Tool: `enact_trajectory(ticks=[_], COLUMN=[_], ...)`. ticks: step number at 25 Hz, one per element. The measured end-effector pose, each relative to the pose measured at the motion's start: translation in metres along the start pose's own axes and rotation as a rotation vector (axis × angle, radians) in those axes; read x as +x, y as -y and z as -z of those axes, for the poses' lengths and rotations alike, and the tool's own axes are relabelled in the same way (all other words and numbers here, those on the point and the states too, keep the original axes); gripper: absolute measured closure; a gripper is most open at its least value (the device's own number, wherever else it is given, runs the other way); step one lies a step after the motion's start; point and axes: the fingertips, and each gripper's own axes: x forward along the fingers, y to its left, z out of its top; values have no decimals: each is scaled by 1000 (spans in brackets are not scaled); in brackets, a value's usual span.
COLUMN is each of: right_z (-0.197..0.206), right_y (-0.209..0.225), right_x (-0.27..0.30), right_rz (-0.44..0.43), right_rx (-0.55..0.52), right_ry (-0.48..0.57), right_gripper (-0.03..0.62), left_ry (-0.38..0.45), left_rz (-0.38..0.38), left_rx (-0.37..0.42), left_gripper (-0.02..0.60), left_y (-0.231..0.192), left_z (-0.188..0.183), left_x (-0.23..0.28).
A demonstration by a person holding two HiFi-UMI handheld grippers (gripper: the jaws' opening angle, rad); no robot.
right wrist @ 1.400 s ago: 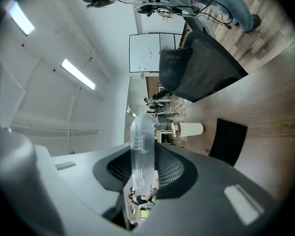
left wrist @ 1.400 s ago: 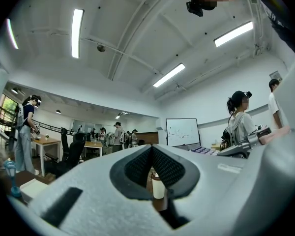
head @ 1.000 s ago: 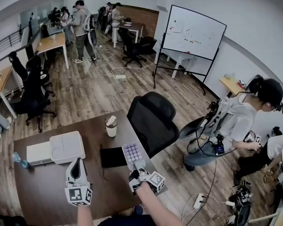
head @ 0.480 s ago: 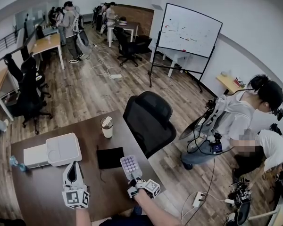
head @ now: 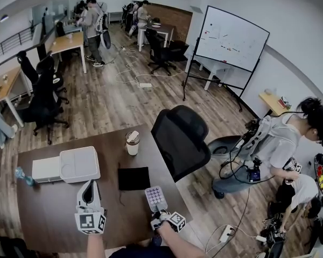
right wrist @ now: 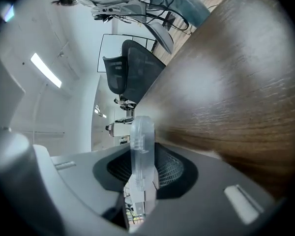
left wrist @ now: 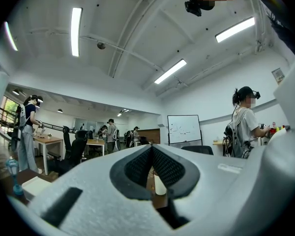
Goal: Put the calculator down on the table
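Observation:
My right gripper (head: 159, 210) is shut on the near end of the calculator (head: 155, 198), a pale slab with lilac keys. It hangs low over the brown table (head: 54, 208), near the front right edge, keys facing up. In the right gripper view the calculator (right wrist: 140, 136) shows edge-on between the pads, with the table top (right wrist: 226, 97) close alongside; contact with the wood cannot be told. My left gripper (head: 88, 187) rests to the left over the table, its tips together and nothing between them. In its own view the left gripper (left wrist: 151, 149) points level.
A black pad (head: 133, 178) lies just beyond the calculator. Behind it stands a paper cup (head: 132, 143). A white box (head: 79, 164), a flatter white box (head: 46, 169) and a water bottle (head: 22, 177) are at the left. A black office chair (head: 184, 138) stands off the table's right edge.
My right gripper has come down toward the table with the calculator still in it. The left gripper has stayed where it was.

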Motion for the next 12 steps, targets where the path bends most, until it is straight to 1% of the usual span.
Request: enact_trajectory(ticks=[2, 7, 9, 12], right_z=[-1, 2, 4, 2], right_y=[1, 15, 21, 28], right_x=[1, 2, 3, 5], right_rz=[3, 43, 53, 59], right_rx=[-9, 29, 30, 64], right_ry=[1, 20, 14, 33], right_gripper=[479, 479, 479, 479], left_ry=[-2, -8, -8, -12], left_rz=[-4, -8, -11, -13], left_rx=[2, 5, 3, 14], left_gripper=[583, 583, 584, 583], left_y=[-1, -6, -7, -7], left_z=[2, 2, 2, 1], left_x=[0, -1, -2, -1])
